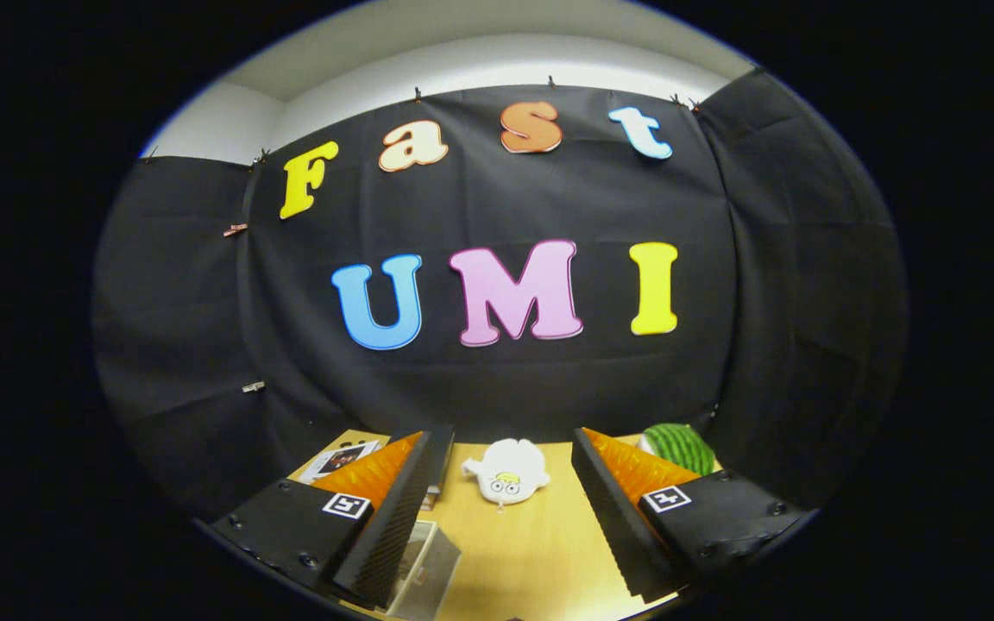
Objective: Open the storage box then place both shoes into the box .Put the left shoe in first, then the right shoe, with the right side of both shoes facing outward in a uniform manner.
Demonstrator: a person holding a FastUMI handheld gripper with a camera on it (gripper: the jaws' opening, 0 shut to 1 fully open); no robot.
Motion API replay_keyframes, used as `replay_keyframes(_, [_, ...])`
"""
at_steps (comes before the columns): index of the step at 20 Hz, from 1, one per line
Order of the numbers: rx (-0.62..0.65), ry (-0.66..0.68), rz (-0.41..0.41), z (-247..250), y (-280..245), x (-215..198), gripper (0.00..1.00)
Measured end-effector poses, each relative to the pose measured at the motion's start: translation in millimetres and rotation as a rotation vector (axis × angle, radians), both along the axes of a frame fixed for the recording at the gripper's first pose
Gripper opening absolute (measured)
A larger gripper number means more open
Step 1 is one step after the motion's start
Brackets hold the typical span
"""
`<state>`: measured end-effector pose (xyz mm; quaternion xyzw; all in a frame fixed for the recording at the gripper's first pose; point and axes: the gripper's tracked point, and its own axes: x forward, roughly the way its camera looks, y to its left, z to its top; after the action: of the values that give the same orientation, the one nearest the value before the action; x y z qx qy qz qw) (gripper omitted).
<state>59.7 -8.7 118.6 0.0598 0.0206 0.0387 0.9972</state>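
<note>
Hovering over the wooden table [540, 552], the claw [506, 517] is released, its fingers spread wide with nothing between them. A clear storage box [424, 569] corner sits just beside the left finger. Beyond the fingertips lies a white plush toy [506, 473]; a watermelon toy [678, 447] rests past the right finger, a card [340, 459] past the left.

no readable text, square coded markers on both fingers [376, 509], card [340, 459] print illegible
</note>
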Motion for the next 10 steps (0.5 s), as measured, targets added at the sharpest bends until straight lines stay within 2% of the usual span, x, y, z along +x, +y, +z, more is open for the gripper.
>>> replay_keyframes(3, [-0.062, -0.069, -0.032, 12, -22, -8, 0.98])
replay_keyframes(6, [-0.121, -0.135, -0.1, 17, -41, -17, 0.98])
replay_keyframes(10, [-0.169, -0.139, -0.077, 1, -39, -33, 0.98])
